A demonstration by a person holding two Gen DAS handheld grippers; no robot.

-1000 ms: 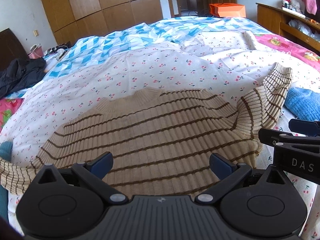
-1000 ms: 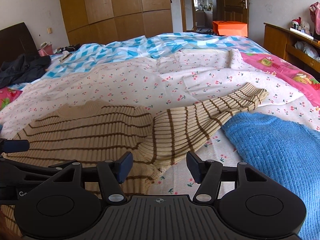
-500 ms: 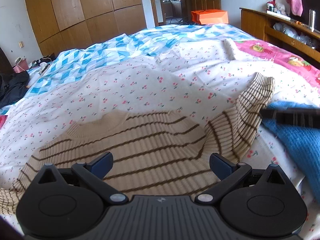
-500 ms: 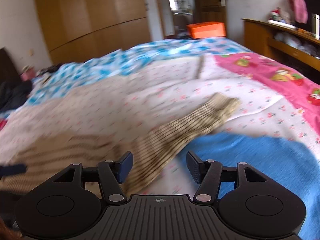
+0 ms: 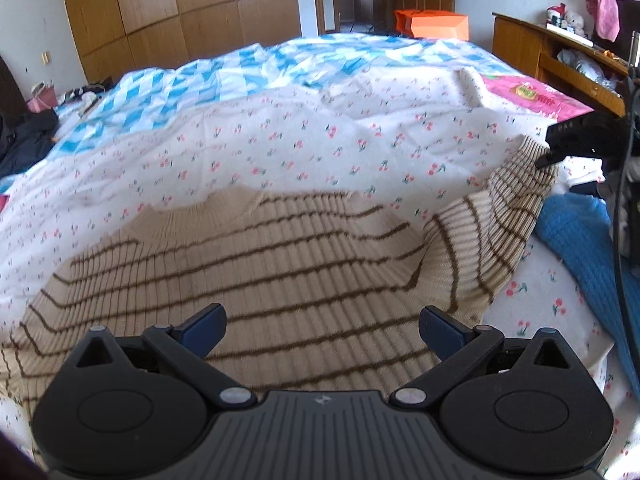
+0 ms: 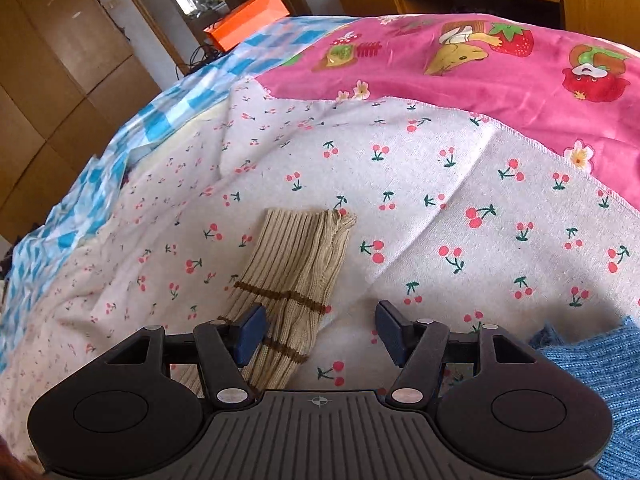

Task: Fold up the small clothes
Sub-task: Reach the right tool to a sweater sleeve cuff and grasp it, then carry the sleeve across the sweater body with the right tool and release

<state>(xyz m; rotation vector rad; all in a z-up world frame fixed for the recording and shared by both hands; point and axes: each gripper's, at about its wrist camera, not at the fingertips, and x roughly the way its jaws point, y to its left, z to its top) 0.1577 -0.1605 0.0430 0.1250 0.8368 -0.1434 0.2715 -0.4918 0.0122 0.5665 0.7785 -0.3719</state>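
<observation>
- The striped beige sweater (image 5: 256,276) lies flat on the bed, spread over the white cherry-print sheet (image 5: 280,152), its neckline toward the far side
- Left claw (image 5: 320,326) hovers over the sweater's body, jaws spread wide and released, nothing between the blue pads
- The sweater's sleeve (image 6: 296,276) runs out to the right across the cherry sheet, its ribbed cuff lying flat at the far end
- Right claw (image 6: 318,330) sits low over that sleeve, jaws apart and not pressing; the sleeve passes just inside the left pad, the right pad stands clear over bare sheet
- From the left wrist view, the right claw shows at the sleeve's cuff end, at the right edge of the picture
- A blue knitted garment (image 6: 592,364) lies just beside the sleeve, on the right
- A pink cartoon-print cover (image 6: 500,64) lies beyond the cherry sheet, a blue-and-white chequered quilt (image 5: 224,76) farther back
- An orange box (image 5: 434,24) stands past the bed's far end
</observation>
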